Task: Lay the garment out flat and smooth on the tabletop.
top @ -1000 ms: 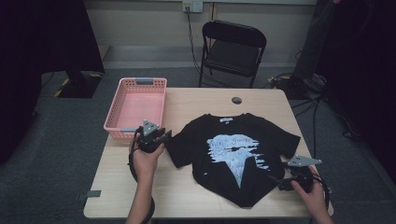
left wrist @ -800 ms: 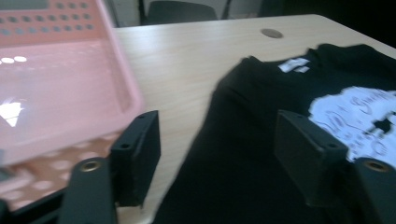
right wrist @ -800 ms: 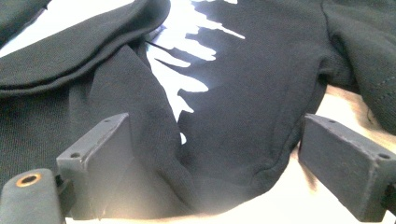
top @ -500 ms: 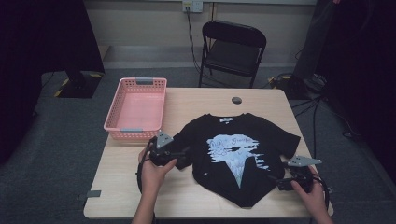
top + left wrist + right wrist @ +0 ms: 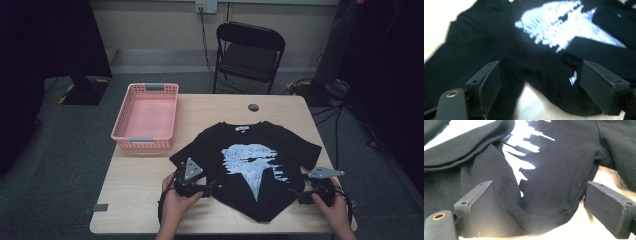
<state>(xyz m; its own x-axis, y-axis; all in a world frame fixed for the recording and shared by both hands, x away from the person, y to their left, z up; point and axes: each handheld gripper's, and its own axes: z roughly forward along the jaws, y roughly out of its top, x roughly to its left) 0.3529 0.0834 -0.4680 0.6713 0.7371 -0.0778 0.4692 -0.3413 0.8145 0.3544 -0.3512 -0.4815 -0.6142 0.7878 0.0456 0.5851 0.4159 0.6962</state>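
Black T-shirt [image 5: 250, 165] lies flat; left claw [image 5: 541, 82] spread wide over its hem; right claw [image 5: 536, 207] likewise spread, pinching nothing.

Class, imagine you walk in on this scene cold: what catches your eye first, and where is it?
First the black T-shirt with its pale blue-white print, spread on the near half of the wooden table. Next the pink basket at the table's far left, standing empty. Then the left gripper and right gripper, jaws open at the shirt's lower edges.
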